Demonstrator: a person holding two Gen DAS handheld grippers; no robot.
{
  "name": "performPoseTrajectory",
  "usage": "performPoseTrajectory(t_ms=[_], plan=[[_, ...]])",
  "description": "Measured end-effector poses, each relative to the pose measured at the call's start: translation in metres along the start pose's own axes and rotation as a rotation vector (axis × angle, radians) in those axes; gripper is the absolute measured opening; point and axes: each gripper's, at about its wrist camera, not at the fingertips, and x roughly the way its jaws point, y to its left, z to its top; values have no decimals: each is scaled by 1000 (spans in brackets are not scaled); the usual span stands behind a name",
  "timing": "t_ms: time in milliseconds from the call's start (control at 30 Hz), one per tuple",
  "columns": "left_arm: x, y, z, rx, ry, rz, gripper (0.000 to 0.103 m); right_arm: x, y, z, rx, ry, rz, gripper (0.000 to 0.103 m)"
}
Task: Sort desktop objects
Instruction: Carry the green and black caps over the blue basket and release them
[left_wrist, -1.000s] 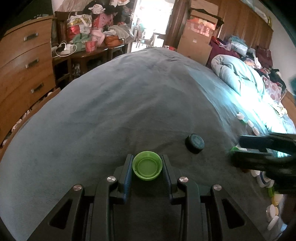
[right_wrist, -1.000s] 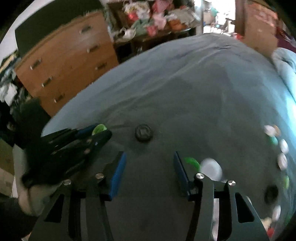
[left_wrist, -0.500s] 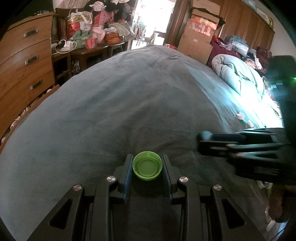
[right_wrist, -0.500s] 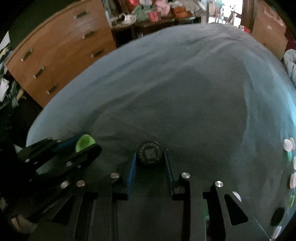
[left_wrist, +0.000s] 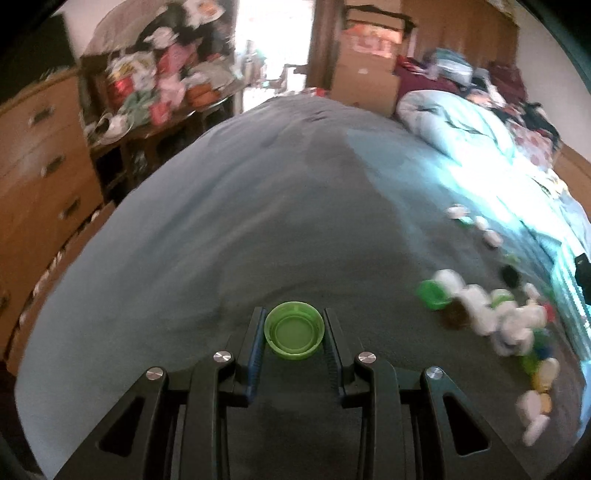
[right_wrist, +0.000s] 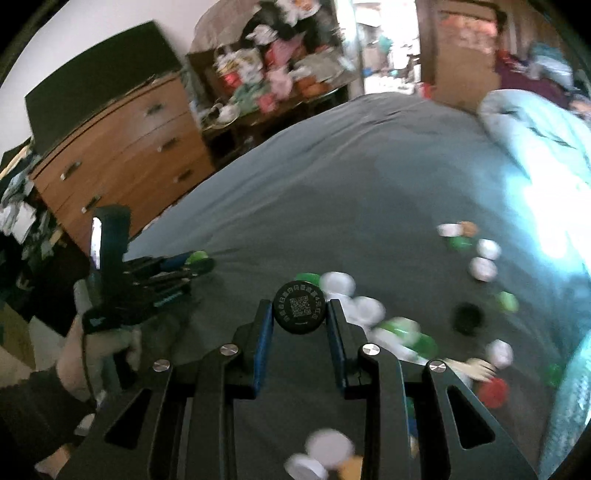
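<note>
Left wrist view: the left gripper (left_wrist: 294, 334) is seen closed narrowly on a green bottle cap (left_wrist: 294, 335), open side up, the blue pads (left_wrist: 255, 343) pressed against its rim on both sides. The cap is carried above the grey-blue bedspread (left_wrist: 258, 221). A loose scatter of caps (left_wrist: 491, 310), white, green and dark, lies to the right; blur prevents a count.

Right wrist view: the right gripper (right_wrist: 300, 314) is shown drawn in almost fully, clamped on a black round cap (right_wrist: 300, 307) bearing a printed code on its top face. The cap is held clear of the bedspread, apparently over the scattered caps. The left gripper and the hand (right_wrist: 99, 343) holding it appear at lower left, a wooden dresser (right_wrist: 122, 155) behind.
</note>
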Motion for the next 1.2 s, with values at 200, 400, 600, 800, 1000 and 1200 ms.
performPoseTrajectory(t_ms=[200, 400, 600, 800, 1000, 1200], plan=[[-46, -89, 26, 180, -83, -38, 31, -53, -40, -14, 72, -78, -56, 25], [-82, -174, 49, 332, -157, -93, 32, -111, -72, -21, 71, -161, -134, 25], [-102, -252, 66, 450, -195, -143, 32, -160, -120, -30, 113, -222, -214, 25], [-114, -332, 80, 569, -226, -192, 32, -196, -171, -47, 177, -245, -289, 25], [-115, -396, 88, 655, -240, -225, 32, -226, -213, -65, 242, -266, -343, 25], [-111, -444, 84, 726, -233, -243, 32, -243, -241, -79, 305, -294, -362, 25]])
